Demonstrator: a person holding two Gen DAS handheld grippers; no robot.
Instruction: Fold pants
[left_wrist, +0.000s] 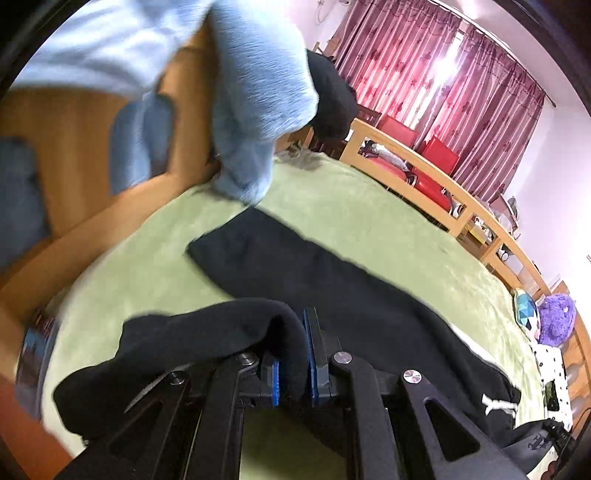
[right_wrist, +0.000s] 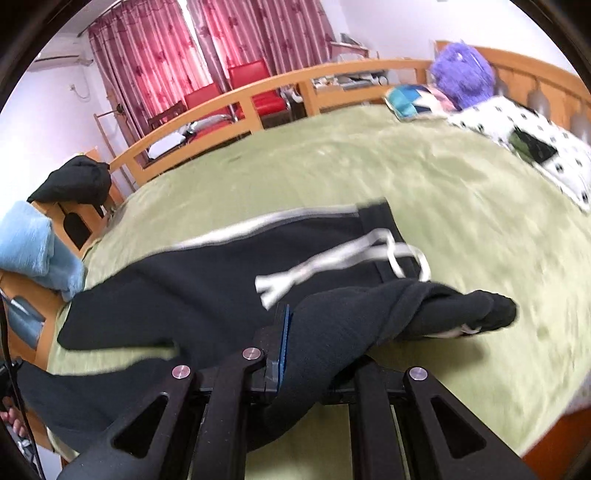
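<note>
Black pants (left_wrist: 295, 266) with a white side stripe and white drawstring (right_wrist: 332, 258) lie across a green bedspread (left_wrist: 369, 206). My left gripper (left_wrist: 293, 365) is shut on a fold of the black fabric, which bunches over its blue pads (left_wrist: 309, 354) and hangs to the left. My right gripper (right_wrist: 314, 354) is shut on another part of the pants (right_wrist: 184, 288), near the waistband; the cloth drapes over and hides the right finger, and only the left blue pad (right_wrist: 284, 343) shows. Both held parts are lifted a little above the bed.
A light blue fluffy blanket (left_wrist: 258, 92) hangs over the wooden footboard (left_wrist: 74, 147). A wooden side rail (right_wrist: 229, 110), red chairs (right_wrist: 255, 88) and red curtains (right_wrist: 155, 48) stand beyond the bed. A purple plush (right_wrist: 461, 74), a spotted pillow (right_wrist: 517, 140) and a dark garment (right_wrist: 74, 181) lie at the edges.
</note>
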